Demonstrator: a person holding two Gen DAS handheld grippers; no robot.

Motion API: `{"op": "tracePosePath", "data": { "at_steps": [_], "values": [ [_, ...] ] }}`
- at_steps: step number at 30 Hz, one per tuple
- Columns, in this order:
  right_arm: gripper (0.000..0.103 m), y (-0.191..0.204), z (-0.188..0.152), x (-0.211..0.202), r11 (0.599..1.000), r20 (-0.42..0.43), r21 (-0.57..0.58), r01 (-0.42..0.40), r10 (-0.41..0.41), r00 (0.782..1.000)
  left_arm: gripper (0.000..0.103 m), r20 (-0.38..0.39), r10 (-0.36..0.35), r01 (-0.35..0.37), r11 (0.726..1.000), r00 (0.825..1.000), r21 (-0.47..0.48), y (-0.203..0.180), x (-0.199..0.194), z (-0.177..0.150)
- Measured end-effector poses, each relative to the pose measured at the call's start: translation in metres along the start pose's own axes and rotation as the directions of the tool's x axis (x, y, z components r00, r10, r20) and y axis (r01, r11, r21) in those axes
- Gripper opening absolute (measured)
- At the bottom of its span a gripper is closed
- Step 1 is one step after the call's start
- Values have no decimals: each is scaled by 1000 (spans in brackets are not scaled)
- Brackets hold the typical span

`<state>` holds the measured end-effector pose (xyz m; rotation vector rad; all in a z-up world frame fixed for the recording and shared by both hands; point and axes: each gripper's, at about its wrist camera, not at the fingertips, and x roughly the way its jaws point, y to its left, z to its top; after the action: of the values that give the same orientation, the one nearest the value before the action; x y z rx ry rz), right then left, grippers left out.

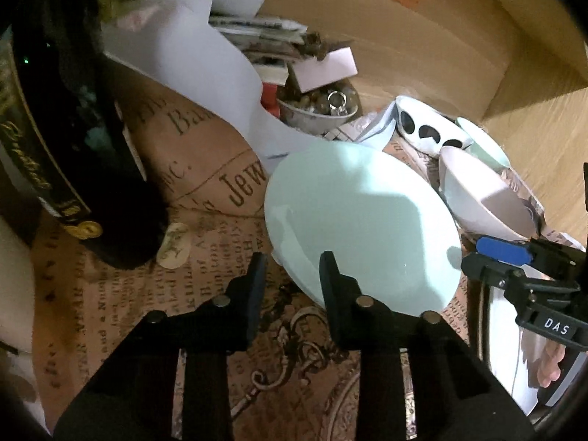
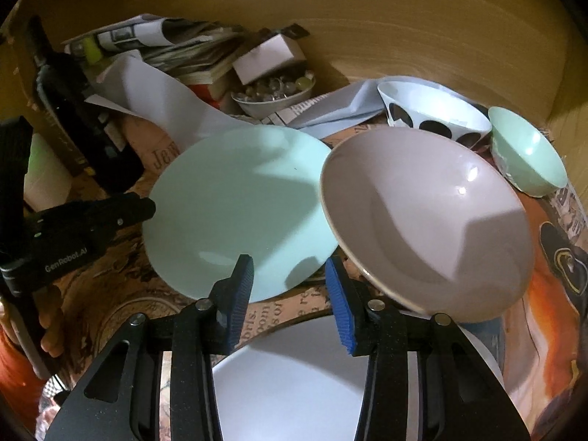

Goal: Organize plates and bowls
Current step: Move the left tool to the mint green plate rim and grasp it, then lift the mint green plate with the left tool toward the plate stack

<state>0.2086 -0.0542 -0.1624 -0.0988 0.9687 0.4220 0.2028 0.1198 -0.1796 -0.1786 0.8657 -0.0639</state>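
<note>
A pale green plate lies on the printed cloth. My left gripper stands open at its left rim: one finger over the plate, the other beside it, cloth showing between them. A tilted grey bowl sits right of the plate, its low rim against the outside of my right gripper's blue-padded finger. My right gripper is open with nothing gripped. A white plate lies under it.
A black-dotted white bowl and a small green bowl stand at the back right. A bowl of beads, stacked papers and a dark bottle crowd the back left. A wooden wall closes the back.
</note>
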Motion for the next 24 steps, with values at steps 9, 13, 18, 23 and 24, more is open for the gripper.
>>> {"op": "tracePosePath", "data": {
  "at_steps": [9, 13, 18, 23, 24],
  "values": [
    [24, 11, 2, 9, 999, -50, -50, 20, -22, 999, 27, -37, 4, -4, 1000, 999, -11, 2, 11, 2],
    [23, 3, 4, 11, 1000, -52, 12, 4, -4, 999, 23, -48, -6, 6, 1000, 999, -8, 0, 17, 5],
    [23, -6, 5, 11, 998, -46, 56, 31, -28, 999, 22, -46, -10, 10, 1000, 999, -9, -2, 19, 6],
    [23, -12, 7, 14, 996, -48, 77, 45, -41, 998, 21, -45, -23, 23, 1000, 999, -11, -1, 17, 5],
    [23, -13, 8, 15, 996, -52, 80, 40, -36, 998, 21, -44, -23, 22, 1000, 999, -8, -1, 16, 4]
  ]
}}
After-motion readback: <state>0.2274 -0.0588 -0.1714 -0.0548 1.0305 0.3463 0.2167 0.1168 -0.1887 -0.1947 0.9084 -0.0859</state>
